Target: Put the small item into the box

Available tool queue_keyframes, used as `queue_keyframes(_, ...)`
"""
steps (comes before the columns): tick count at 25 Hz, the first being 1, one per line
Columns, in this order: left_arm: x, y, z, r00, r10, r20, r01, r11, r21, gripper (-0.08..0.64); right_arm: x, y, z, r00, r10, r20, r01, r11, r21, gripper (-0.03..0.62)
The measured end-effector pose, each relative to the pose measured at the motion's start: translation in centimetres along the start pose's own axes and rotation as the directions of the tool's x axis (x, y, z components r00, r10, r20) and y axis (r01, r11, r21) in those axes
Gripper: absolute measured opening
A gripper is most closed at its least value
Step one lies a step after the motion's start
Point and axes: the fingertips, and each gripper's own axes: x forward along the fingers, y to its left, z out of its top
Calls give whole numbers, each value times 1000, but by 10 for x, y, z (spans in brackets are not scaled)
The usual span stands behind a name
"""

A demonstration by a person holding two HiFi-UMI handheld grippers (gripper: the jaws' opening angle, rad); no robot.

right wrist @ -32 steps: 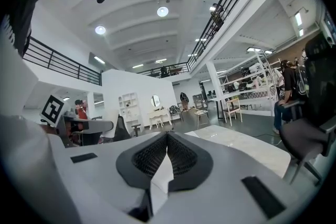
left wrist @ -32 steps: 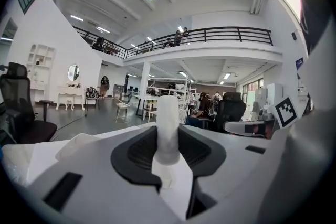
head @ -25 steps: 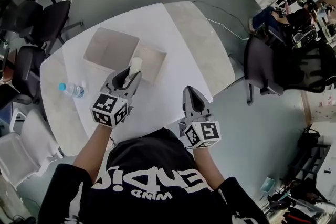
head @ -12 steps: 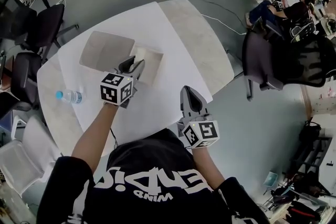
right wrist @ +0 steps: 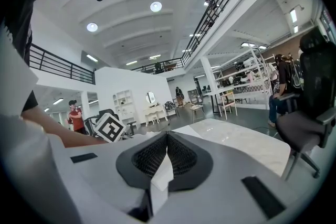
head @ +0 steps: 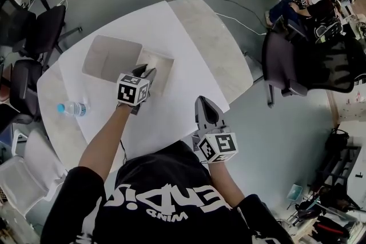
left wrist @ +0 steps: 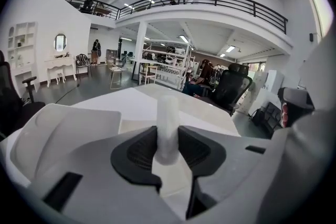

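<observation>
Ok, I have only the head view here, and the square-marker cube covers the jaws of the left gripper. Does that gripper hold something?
Observer: Yes. The left gripper view shows the left gripper shut on a small white translucent plastic cylinder, clamped between its black ribbed pads.
Operator: How does the cylinder sit in the grip?
Observer: In that view it stands up between the pads, and its top rises well above them.
Operator: And the right gripper, is it empty?
Observer: The right gripper view shows the right gripper with its jaws together and nothing between them.
</observation>
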Motion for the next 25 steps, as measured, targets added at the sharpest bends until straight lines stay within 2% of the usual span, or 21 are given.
queue_keyframes(6,22,-5,-22,995,2,-98,1,999,32,126,1,-7,-1,1000,0,-7,0,1000,12,23)
queue_keyframes(12,39,-5,-41,980,0,-199,7,999,36,126,5,-13,-3,1000,4,-22,-3,1000,19,23)
queue_keyframes(20,50,-8,-47,954,29,-299,0,996,95,127,12,-23,-6,999,5,-41,-4,1000,29,23)
queue_keyframes(25,52,-3,-54,944,62,-325,-34,995,93,127,16,-24,-8,999,8,-47,-7,999,36,23)
